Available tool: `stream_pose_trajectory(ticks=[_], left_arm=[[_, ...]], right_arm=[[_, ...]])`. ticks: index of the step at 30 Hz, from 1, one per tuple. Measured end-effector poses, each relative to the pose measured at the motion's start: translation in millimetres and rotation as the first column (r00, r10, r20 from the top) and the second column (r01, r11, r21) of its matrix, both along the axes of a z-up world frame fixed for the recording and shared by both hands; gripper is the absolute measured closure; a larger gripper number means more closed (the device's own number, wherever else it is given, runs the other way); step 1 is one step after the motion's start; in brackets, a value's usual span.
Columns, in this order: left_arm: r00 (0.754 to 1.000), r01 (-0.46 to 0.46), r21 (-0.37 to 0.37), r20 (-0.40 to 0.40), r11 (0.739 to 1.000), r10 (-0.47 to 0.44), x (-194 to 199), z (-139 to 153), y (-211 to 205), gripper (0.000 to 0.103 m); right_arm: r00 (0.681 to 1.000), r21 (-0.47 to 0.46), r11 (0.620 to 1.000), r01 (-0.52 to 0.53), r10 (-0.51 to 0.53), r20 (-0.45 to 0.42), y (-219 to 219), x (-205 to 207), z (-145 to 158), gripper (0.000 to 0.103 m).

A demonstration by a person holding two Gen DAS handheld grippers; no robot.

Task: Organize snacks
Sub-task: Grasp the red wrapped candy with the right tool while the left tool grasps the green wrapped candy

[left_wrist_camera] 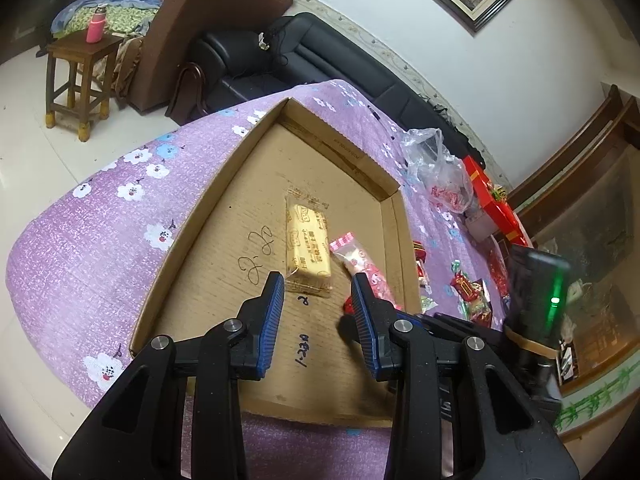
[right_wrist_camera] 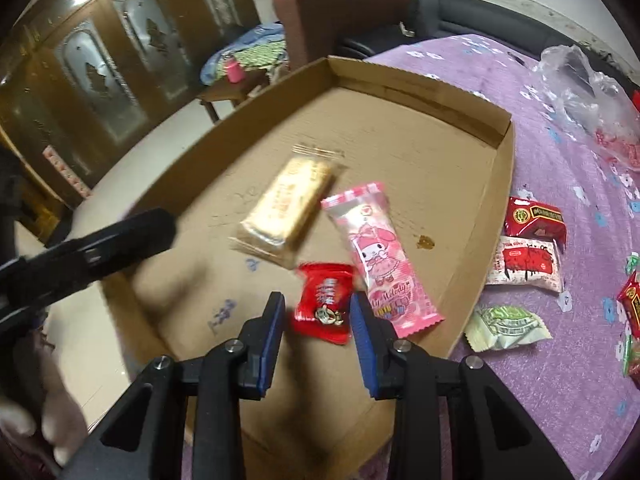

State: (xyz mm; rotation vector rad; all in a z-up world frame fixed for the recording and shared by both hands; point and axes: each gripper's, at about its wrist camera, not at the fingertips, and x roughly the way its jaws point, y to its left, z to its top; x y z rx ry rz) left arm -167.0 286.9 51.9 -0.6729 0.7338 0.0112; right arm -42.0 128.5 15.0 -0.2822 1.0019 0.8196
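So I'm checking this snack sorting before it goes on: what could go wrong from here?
1. The right tongs stand open right over the small red packet, which overlaps the pink packet; a grab there might catch both.
2. The yellow biscuit bar lies close by in the cardboard tray, so a sweep could knock it askew.
3. The left tongs hover over the same corner; the two could collide.

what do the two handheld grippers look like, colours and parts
Both are alike: the left gripper and the right gripper have black plastic linkage arms with cut-out slots and silver round pivot bolts. Each finger carries a blue ribbed pad on its inner face. In the left wrist view, a black block with a glowing green light sits on the right gripper's body.
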Motion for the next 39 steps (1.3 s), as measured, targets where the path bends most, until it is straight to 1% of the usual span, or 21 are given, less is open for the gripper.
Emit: stream_pose_trajectory(ticks=[1, 2, 5, 7, 9, 14, 17, 19, 21, 23, 25, 26, 29, 30, 32, 34, 35, 36, 37, 38, 39], left_arm=[[1.0, 0.003, 0.001, 0.0, 1.0, -0.003, 0, 0, 0, 0.069], [1.0, 0.005, 0.001, 0.0, 1.0, -0.005, 0, 1, 0, 0.069], [1.0, 0.011, 0.001, -0.002, 1.0, -0.011, 0, 2, -2, 0.069], [1.0, 0.016, 0.005, -0.004, 1.0, -0.016, 0, 3, -4, 0.069], [1.0, 0.029, 0.01, -0.004, 1.0, -0.029, 1, 6, -9, 0.069], [0.996, 0.092, 0.039, 0.006, 0.995, -0.093, 10, 16, -32, 0.069], [0.988, 0.155, 0.064, 0.007, 0.986, -0.156, 19, 21, -54, 0.069], [0.977, 0.211, 0.089, 0.001, 0.973, -0.212, 29, 25, -75, 0.069], [0.966, 0.258, 0.121, -0.012, 0.959, -0.258, 39, 27, -95, 0.069], [0.951, 0.307, 0.165, -0.032, 0.937, -0.306, 51, 29, -116, 0.069], [0.932, 0.361, 0.221, -0.06, 0.906, -0.357, 63, 29, -142, 0.069], [0.917, 0.398, 0.26, -0.076, 0.88, -0.392, 72, 27, -158, 0.069], [0.887, 0.459, 0.346, -0.127, 0.818, -0.444, 90, 18, -188, 0.069], [0.881, 0.471, 0.371, -0.153, 0.8, -0.448, 100, 14, -196, 0.069], [0.877, 0.479, 0.397, -0.204, 0.783, -0.434, 118, 7, -204, 0.069], [0.863, 0.504, 0.42, -0.277, 0.755, -0.422, 134, -7, -210, 0.069], [0.854, 0.518, 0.434, -0.306, 0.737, -0.42, 140, -12, -215, 0.069], [0.848, 0.528, 0.462, -0.336, 0.713, -0.411, 143, -18, -220, 0.068], [0.849, 0.525, 0.498, -0.352, 0.69, -0.393, 143, -20, -223, 0.067], [0.846, 0.53, 0.517, -0.373, 0.672, -0.381, 143, -24, -226, 0.067], [0.839, 0.541, 0.507, -0.38, 0.671, -0.389, 143, -25, -228, 0.065]], right_arm=[[1.0, 0.001, 1.0, 0.006, -0.006, 0.022, 0, -1, 0, 0.067], [0.999, -0.003, 1.0, 0.012, -0.012, 0.03, 1, 0, -1, 0.078], [0.999, 0.029, 0.999, 0.029, -0.029, 0.024, -4, 6, 1, 0.084], [0.999, 0.079, 0.996, 0.035, -0.035, 0.001, -13, 7, 6, 0.084], [0.999, 0.127, 0.991, 0.037, -0.038, 0.006, -27, 3, 17, 0.084], [0.994, 0.259, 0.962, 0.089, -0.102, 0.036, -87, 1, 57, 0.084], [0.982, 0.278, 0.948, 0.157, -0.181, 0.061, -131, 5, 69, 0.084], [0.967, 0.262, 0.94, 0.218, -0.245, 0.074, -159, 13, 65, 0.084], [0.954, 0.252, 0.928, 0.273, -0.294, 0.05, -184, 23, 56, 0.084], [0.944, 0.245, 0.917, 0.315, -0.33, 0.022, -202, 32, 43, 0.083], [0.936, 0.241, 0.909, 0.341, -0.351, -0.001, -215, 38, 32, 0.083], [0.934, 0.245, 0.905, 0.349, -0.356, -0.014, -220, 41, 28, 0.083], [0.93, 0.267, 0.893, 0.362, -0.364, -0.044, -234, 46, 17, 0.083], [0.93, 0.278, 0.889, 0.364, -0.364, -0.053, -238, 47, 15, 0.083], [0.929, 0.299, 0.88, 0.368, -0.364, -0.071, -244, 49, 11, 0.083], [0.927, 0.313, 0.873, 0.374, -0.365, -0.089, -249, 49, 9, 0.083], [0.926, 0.318, 0.87, 0.376, -0.364, -0.1, -251, 50, 7, 0.083], [0.926, 0.322, 0.868, 0.377, -0.361, -0.111, -252, 50, 6, 0.083], [0.926, 0.324, 0.867, 0.378, -0.359, -0.119, -252, 52, 4, 0.083], [0.926, 0.327, 0.867, 0.376, -0.355, -0.126, -252, 52, 4, 0.083], [0.927, 0.329, 0.867, 0.374, -0.351, -0.13, -252, 52, 3, 0.083]])
